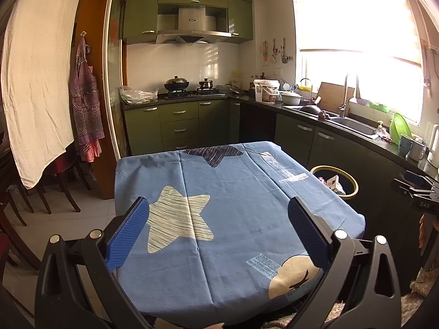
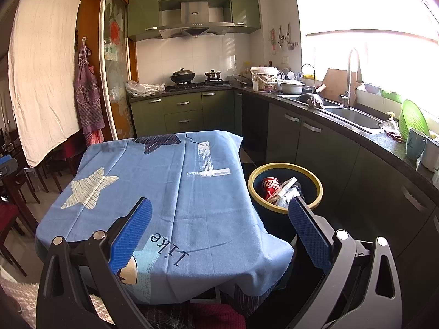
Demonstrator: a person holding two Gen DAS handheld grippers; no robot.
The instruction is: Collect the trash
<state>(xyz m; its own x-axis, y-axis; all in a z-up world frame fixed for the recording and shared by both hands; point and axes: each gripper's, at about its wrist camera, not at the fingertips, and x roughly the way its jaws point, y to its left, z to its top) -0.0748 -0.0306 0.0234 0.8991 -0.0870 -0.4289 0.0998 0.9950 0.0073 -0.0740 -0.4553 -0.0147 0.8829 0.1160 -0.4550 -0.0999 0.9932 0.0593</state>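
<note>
A dark bin with a yellow rim (image 2: 253,176) (image 1: 355,183) stands on the floor to the right of the table. Inside it lie a crushed red can (image 2: 270,186), a carton and a clear wrapper. The table wears a blue cloth (image 1: 233,219) (image 2: 164,192) printed with stars, and nothing lies on it. My left gripper (image 1: 218,230) is open above the near part of the cloth. My right gripper (image 2: 219,231) is open too, over the table's near right corner, its right finger (image 2: 307,230) in front of the bin. The right gripper's body (image 1: 419,192) shows at the left view's right edge.
Green cabinets and a dark counter (image 2: 365,134) run along the back and right, with a stove, pots, a white bucket (image 2: 263,78), a sink and mugs. A white sheet (image 1: 41,82) and an apron hang at the left. Dark chairs (image 1: 55,189) stand beyond the table's left side.
</note>
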